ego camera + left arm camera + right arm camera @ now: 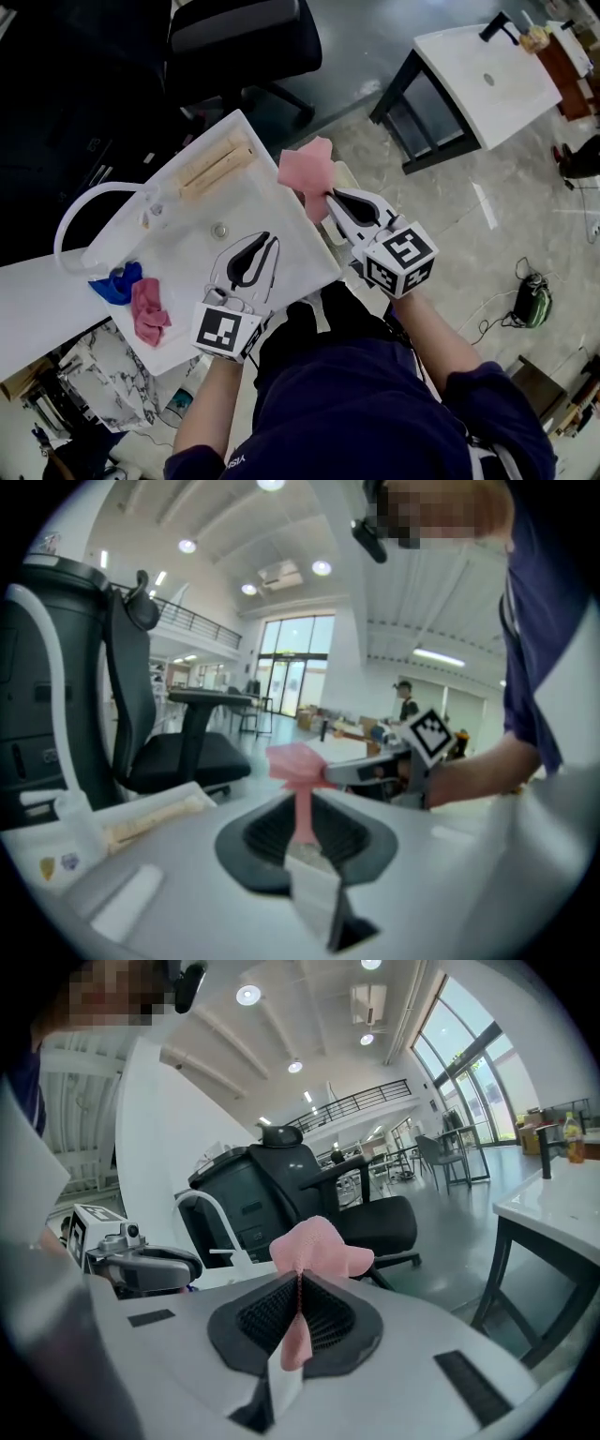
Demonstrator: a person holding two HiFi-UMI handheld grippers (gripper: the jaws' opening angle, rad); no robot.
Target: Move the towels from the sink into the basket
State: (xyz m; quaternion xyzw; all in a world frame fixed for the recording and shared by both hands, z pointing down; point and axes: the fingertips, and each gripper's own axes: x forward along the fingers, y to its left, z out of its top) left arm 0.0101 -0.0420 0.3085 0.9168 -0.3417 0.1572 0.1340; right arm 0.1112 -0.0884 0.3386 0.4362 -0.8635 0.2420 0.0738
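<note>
Nearest to us, taking the drain of the sink [187, 246] as the clock's centre, the dark pink towel [148, 314] lay crumpled on the sink floor at 7 o'clock. The blue towel [117, 284] lay just beside it at 8 o'clock, close under the white faucet [80, 211]. Both sat in loose heaps. We judged them light, soft and limp, not fragile and not slippery. Any raised fold on top should do as a hold, and a pinch there would bring the rest up hanging.

The left gripper [269, 246] hovered over the sink at 4 o'clock. Its jaws stood a narrow slit apart with nothing between them.

Farther out, at 2 o'clock and past the sink's rim, the right gripper [325, 195] was clamped tight on the light pink towel [305, 169]. It pinched one fold, so the bulk bunched beyond the pads and a short tail trailed behind them. That hold looked secure to us for so light a cloth. A pale object showed below this gripper, and we could not tell whether it was the basket.

Count, near to far:
- Towels: three, two in the sink and one held clear of it.
- Grippers: two.
- Sink: one.
- Faucet: one.
- Office chair [244, 37]: one, at 12 o'clock.
- White table [478, 80]: one, far off at 2 o'clock.
</note>
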